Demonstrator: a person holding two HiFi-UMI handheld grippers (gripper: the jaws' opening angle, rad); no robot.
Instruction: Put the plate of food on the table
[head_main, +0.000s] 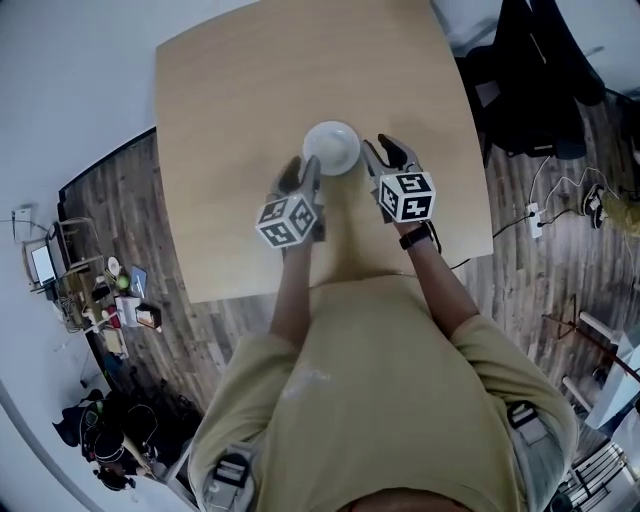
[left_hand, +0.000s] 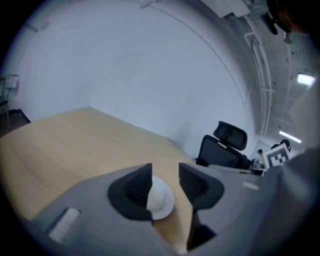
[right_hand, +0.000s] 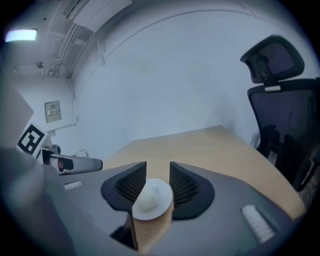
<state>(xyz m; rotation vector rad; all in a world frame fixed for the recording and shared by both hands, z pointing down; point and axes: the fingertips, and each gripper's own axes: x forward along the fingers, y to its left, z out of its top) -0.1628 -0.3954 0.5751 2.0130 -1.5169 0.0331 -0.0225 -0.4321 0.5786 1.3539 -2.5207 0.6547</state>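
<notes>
Left claw (head_main: 303, 172), right claw (head_main: 387, 155) — open, empty — forearms (head_main: 293, 290) outstretched, flanking plate (head_main: 331, 147) on table (head_main: 230, 90).

A small round white plate (head_main: 353, 153) sits flat on the big light brown wooden table (head_main: 240, 90). It is right side up, close to the middle of the table and a bit nearer the front edge. A soft white lump of food (right_hand: 146, 200) lies on the plate, near its middle

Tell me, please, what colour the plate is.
The plate is white; the head view shows it best.
</notes>
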